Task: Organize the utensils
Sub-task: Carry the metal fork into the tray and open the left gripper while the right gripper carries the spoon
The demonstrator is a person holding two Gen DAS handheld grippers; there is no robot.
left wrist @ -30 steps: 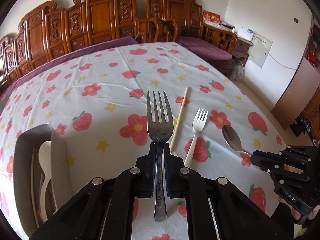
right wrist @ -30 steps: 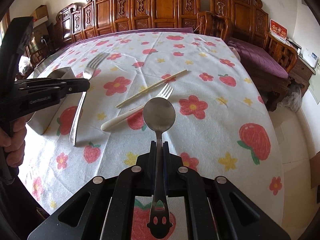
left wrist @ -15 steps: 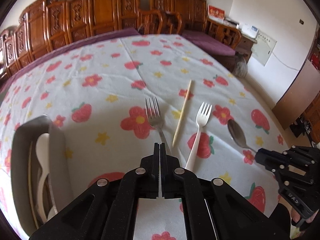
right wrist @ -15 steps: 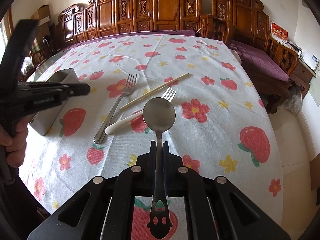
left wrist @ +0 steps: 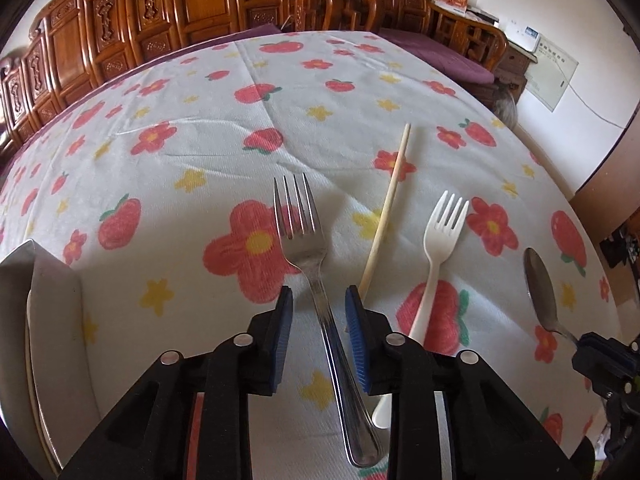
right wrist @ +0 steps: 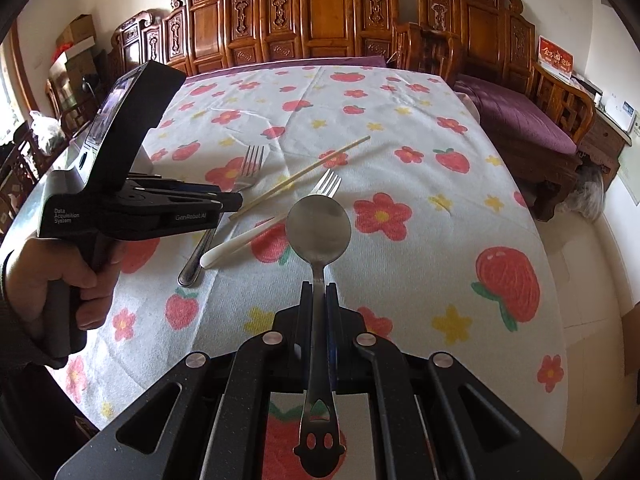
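So the left tool (left wrist: 318, 312) has its blue ribbed pads spread apart, one on each side of the metal fork (left wrist: 316, 264), not touching it as far as I can see. That fork lies flat on the bench (left wrist: 224, 120), shiny steel, four tines pointing away, long thin handle with a rounded end. The bench wears a white textured cloth printed with red flowers, strawberries and yellow stars, a few creases in it.

Just right of the fork there's a single pale chopstick (left wrist: 390, 204), thin and straight, then a white plastic fork (left wrist: 438, 256), matte, with short stubby tines; its handle end tucks under the tool's right finger.

The right tool (right wrist: 319, 286) is clamped tight on a steel spoon (right wrist: 319, 232), round polished bowl held up above the cloth, and the flat handle end has a smiley-face cutout.

At the far left edge sits a grey holder (left wrist: 52, 320) with smooth walls; something pale is inside, but it's too cut off to say what.

Carved wooden chairs (right wrist: 320, 12) line the back wall.
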